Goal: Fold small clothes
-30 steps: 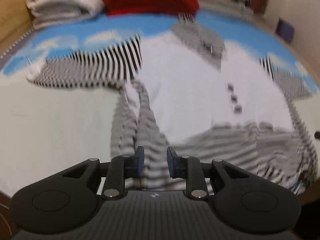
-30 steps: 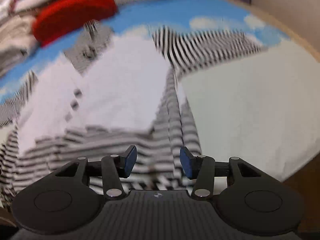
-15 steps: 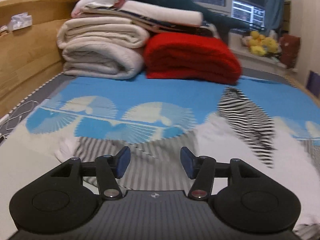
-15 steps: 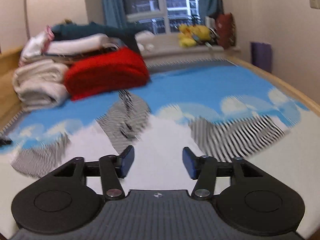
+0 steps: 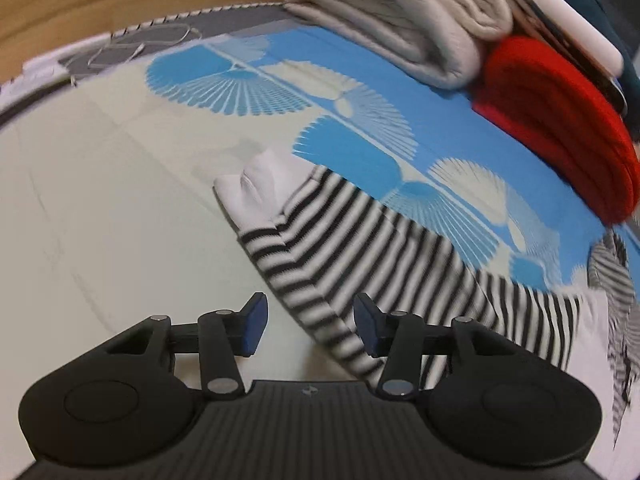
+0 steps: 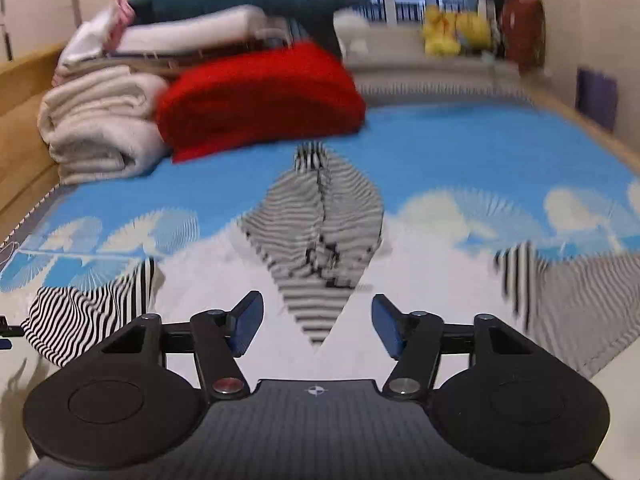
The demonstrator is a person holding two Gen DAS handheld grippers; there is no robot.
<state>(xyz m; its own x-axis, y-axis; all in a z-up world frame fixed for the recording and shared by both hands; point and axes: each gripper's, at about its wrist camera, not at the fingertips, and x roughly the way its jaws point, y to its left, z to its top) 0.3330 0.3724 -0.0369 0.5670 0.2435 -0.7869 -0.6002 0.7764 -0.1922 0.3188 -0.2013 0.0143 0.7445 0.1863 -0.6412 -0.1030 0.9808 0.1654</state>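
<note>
Left wrist view: the left gripper (image 5: 308, 326) is spread over the striped sleeve (image 5: 360, 248), which lies below the red blanket (image 5: 560, 120).

Right wrist view: the right gripper (image 6: 318, 326) is spread before the garment's striped hood (image 6: 320, 232), just below the blanket.

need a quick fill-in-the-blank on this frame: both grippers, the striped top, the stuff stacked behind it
1. The left gripper has its jaws ____ over the striped sleeve.
2. The sleeve ends in a plain ____ cuff.
3. Beside the cream blankets lies a folded ____ blanket.
4. The right gripper holds ____.

Missing: open; white; red; nothing
</note>
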